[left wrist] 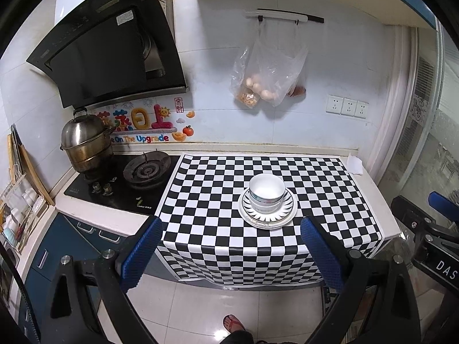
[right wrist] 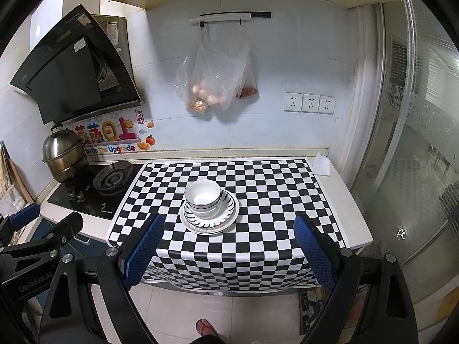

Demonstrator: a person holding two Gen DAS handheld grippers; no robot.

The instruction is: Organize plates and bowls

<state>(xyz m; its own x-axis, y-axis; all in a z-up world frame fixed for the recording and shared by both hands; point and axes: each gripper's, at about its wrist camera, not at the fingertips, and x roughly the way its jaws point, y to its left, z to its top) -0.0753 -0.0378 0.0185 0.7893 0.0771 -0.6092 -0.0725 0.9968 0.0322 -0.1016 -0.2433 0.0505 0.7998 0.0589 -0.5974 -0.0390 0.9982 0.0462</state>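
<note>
Both your left tool point(left wrist: 229, 253) and right tool point(right wrist: 228, 250) hang released off the table's point(left wrist: 370, 189) front edge. The bowls point(left wrist: 266, 190) sit nested on stacked plates point(left wrist: 282, 215) mid-table; nudge the rim and the stack could slide or topple.

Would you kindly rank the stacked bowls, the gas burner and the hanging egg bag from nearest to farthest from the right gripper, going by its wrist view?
1. Stacked bowls, on plates just ahead of the right gripper.
2. Gas burner, farther back on the left.
3. Egg bag, high on the back wall.
</note>
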